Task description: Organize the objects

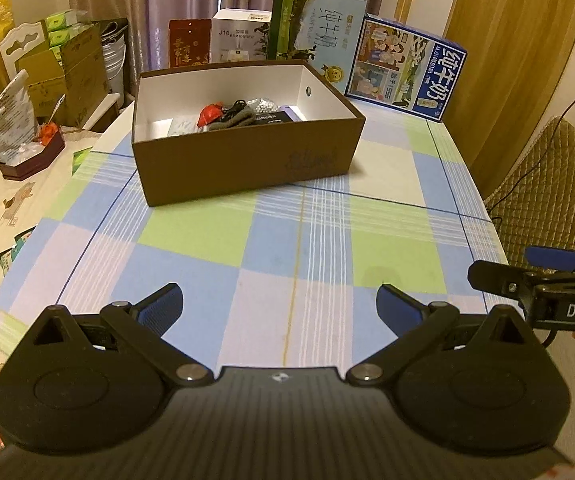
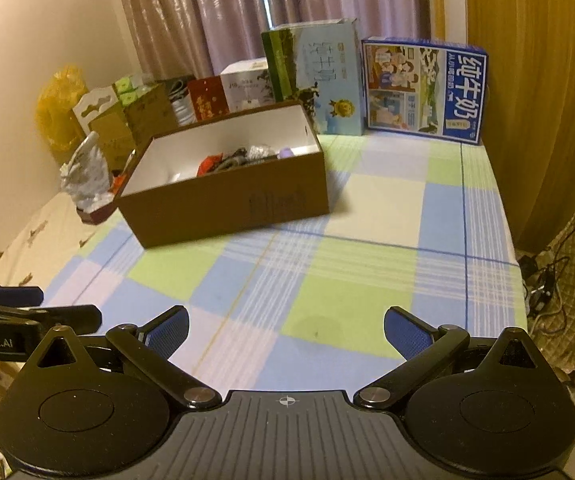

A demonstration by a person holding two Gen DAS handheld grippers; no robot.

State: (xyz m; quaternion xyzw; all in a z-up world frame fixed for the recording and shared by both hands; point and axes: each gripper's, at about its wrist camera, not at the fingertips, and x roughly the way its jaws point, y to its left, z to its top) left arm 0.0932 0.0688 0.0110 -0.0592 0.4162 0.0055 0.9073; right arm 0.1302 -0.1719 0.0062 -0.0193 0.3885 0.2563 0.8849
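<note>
From the left wrist camera, the left gripper (image 1: 279, 312) hangs over the near part of the checked tablecloth (image 1: 191, 236) with its blue-padded fingers (image 1: 163, 308) spread wide and nothing between them. Well ahead of the fingertips, slightly toward the left finger's side, stands the brown box (image 1: 243, 164), open at the top with a white lining. Inside it, toward the far right corner, lies a small heap: a red object (image 1: 210, 114), a dark cable (image 1: 237, 105), a grey piece of cloth (image 1: 233, 120) and a bag of small white beads (image 1: 263, 105). Beyond the box stand a tall green and pale blue carton (image 1: 315, 28) and a blue milk carton (image 1: 407, 68). Out past the right finger the right gripper (image 1: 535, 276) enters from the edge; how its fingers stand cannot be told from here.

From the right wrist camera, the right gripper (image 2: 285, 336) is likewise spread wide and empty above the cloth (image 2: 339, 304). The box (image 2: 227, 200) sits well ahead, off toward the left finger (image 2: 167, 330), the same heap showing over its near wall. The blue carton (image 2: 423, 88) stands far ahead on the right finger's side. The left gripper (image 2: 27, 308) shows just outside the left finger
</note>
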